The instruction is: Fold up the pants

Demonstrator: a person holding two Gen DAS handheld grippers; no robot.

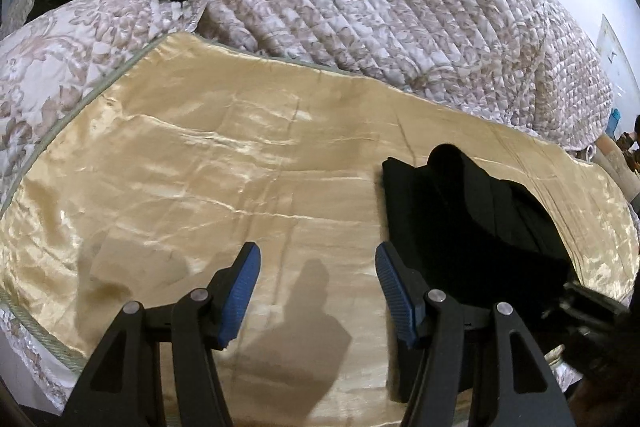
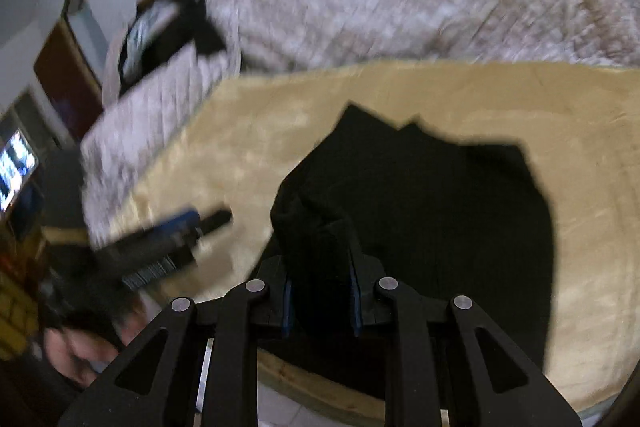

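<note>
The black pants (image 2: pixel 432 211) lie in a bunched, partly doubled heap on the gold satin sheet (image 1: pixel 200 179), and a thick fold of them is pinched up off the surface. That fold sits right between the fingers of the right gripper (image 2: pixel 322 301), which is clamped on the cloth, blue pads pressed against both sides. It looks like a fold mid-carry: one end lifted, ready to go over the rest. The right view is smeared, so finer detail is lost.

The left gripper (image 1: pixel 318 291) hangs above bare sheet with its jaws wide apart, holding nothing; the pants sit just to its right, beside the right finger. Next, I'd judge, the lifted end must be laid flat across the heap, with the left pinning or smoothing. Beyond the sheet, a quilted floral bedspread (image 1: pixel 380 7).
</note>
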